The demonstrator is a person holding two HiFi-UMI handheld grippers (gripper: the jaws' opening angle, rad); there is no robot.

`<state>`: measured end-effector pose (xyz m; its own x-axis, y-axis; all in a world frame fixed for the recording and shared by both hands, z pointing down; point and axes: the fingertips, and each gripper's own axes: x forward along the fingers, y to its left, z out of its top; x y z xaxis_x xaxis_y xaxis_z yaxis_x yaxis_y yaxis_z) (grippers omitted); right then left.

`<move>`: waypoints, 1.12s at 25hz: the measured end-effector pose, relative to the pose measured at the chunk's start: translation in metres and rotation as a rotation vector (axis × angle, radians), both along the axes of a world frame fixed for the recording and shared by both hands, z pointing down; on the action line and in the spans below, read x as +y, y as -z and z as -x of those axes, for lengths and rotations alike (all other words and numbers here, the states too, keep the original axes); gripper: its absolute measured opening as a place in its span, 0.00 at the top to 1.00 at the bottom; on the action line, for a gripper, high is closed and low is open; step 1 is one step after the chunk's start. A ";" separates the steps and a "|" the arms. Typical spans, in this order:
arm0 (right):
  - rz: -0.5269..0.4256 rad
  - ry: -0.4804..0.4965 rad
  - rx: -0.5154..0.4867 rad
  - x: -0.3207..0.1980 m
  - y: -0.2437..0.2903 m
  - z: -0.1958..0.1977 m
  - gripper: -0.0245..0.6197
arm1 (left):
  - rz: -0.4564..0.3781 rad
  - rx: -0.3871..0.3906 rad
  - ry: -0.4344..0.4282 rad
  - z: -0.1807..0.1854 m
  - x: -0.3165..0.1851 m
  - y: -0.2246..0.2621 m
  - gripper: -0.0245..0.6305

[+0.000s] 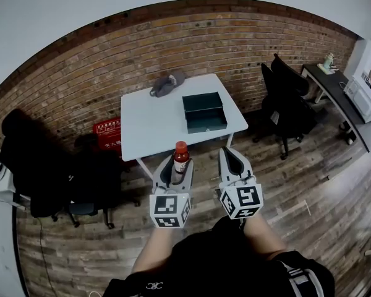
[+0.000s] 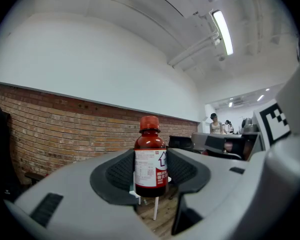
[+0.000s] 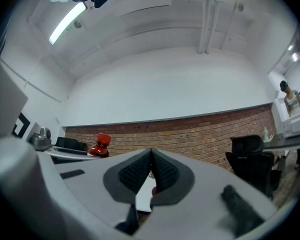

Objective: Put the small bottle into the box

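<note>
The small bottle [image 2: 150, 159], red-capped and upright, is clamped at its labelled body between the pads of the left gripper [image 1: 176, 166], held in the air well short of the white table [image 1: 148, 132]. The jaws of the right gripper [image 1: 232, 156] are pressed together on nothing. If the grip were loosened on the way, the smooth bottle could slip or tilt and be dropped to the floor. The dark green box [image 1: 205, 111] lies open towards the table's far right; nothing can be made out inside it.
</note>
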<state>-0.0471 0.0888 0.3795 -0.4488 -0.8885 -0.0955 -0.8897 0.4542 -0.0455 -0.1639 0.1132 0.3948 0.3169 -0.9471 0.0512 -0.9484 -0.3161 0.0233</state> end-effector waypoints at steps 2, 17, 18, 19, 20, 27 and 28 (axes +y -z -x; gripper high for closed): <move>-0.004 -0.005 0.008 0.001 0.001 0.003 0.92 | -0.002 0.005 -0.007 0.003 0.000 -0.001 0.64; -0.035 0.008 -0.011 -0.076 0.003 0.010 0.92 | -0.020 0.000 0.005 0.012 -0.073 -0.004 0.64; -0.034 0.009 -0.013 -0.085 0.001 0.009 0.92 | -0.017 0.000 0.005 0.011 -0.081 -0.005 0.64; -0.031 0.010 -0.015 -0.093 0.000 0.007 0.92 | -0.013 0.002 0.005 0.010 -0.089 -0.007 0.64; -0.027 0.010 -0.019 -0.102 -0.001 0.005 0.92 | -0.010 0.004 0.006 0.008 -0.096 -0.008 0.64; -0.009 0.018 -0.056 -0.163 -0.014 -0.006 0.92 | -0.006 -0.024 0.004 -0.005 -0.151 -0.015 0.64; -0.004 0.018 -0.059 -0.173 -0.016 -0.007 0.92 | -0.002 -0.025 0.004 -0.007 -0.160 -0.016 0.64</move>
